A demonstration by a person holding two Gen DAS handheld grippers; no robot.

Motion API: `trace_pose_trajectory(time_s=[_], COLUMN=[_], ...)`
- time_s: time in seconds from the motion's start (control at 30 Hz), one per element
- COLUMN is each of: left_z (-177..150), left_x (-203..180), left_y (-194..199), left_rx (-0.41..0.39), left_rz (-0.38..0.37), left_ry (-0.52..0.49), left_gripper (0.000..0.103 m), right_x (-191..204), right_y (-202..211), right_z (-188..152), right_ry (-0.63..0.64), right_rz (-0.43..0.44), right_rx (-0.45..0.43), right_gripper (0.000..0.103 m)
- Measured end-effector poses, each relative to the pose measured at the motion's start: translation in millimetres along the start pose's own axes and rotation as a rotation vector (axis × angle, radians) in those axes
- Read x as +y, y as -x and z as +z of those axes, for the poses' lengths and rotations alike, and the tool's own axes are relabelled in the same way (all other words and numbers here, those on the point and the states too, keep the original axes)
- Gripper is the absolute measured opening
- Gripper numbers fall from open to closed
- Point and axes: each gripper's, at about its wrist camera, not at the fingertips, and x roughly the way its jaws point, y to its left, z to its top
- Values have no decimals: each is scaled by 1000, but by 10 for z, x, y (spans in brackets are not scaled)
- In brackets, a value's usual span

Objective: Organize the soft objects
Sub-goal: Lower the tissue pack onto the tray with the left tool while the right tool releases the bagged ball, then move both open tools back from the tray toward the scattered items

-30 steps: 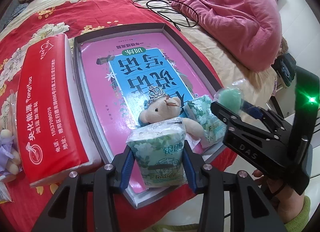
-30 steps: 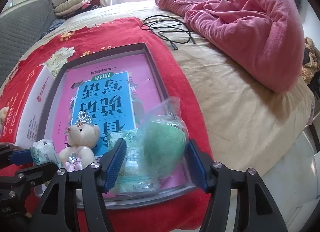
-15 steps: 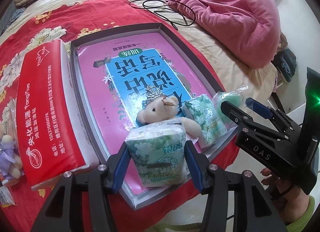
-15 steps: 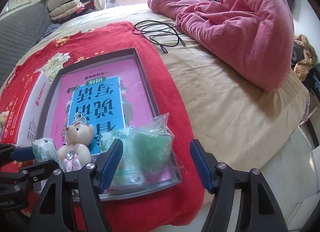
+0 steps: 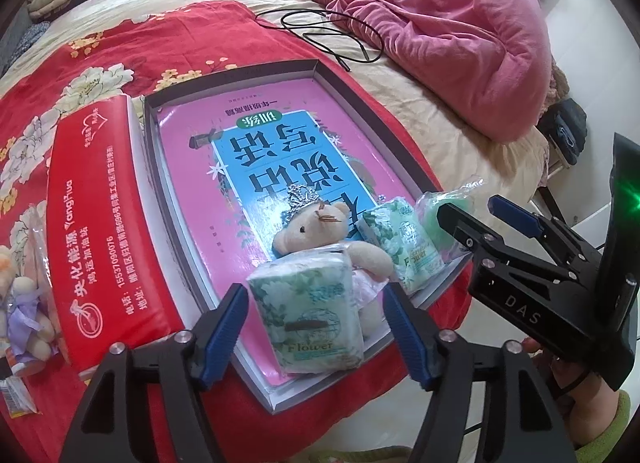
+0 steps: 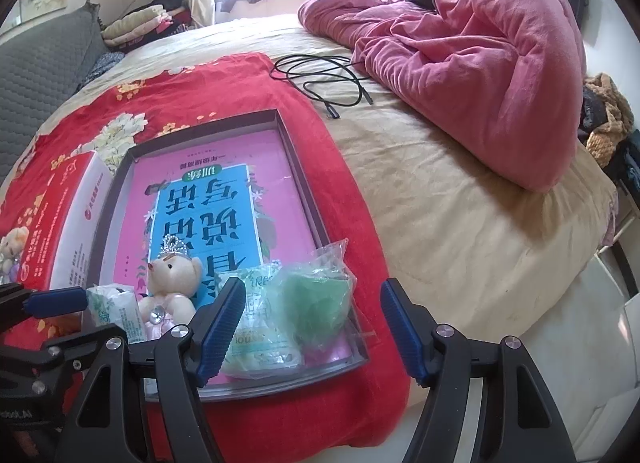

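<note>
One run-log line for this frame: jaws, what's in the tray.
left gripper: jaws just opening, tissue pack between, released | right gripper: open | tray: bear, second pack, green bagged item

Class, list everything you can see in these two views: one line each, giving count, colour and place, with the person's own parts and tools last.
tray: one, grey rim, pink and blue picture inside, on the red blanket
tissue packs: two, green-white, near end of tray
teddy bear: one, cream, crowned, between the packs
bagged sponge: one, green, tray's near right corner
red box: one, left of tray
second small bear: one, far left
red blanket: one, floral, under the tray
pink quilt: one, heaped
cable: one, black
left gripper: open
right gripper: open
hand: one, green cuff
</note>
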Motion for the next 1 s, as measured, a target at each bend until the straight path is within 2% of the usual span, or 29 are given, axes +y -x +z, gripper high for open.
trace_pose_trajectory(time_s=[0.6,1.0], left_z=[-60,-159], left_x=[29,230], left_y=[299,650], left_rx=[-32,-86], left_rz=[-32,-5], left_ry=[1,29], left_gripper=[74,77], right_x=[187,402], right_y=[131,307], right_z=[37,100], right_ry=[41,80], right_rz=[-36,-40], right_rx=[-2,-26], right_gripper=[77,78])
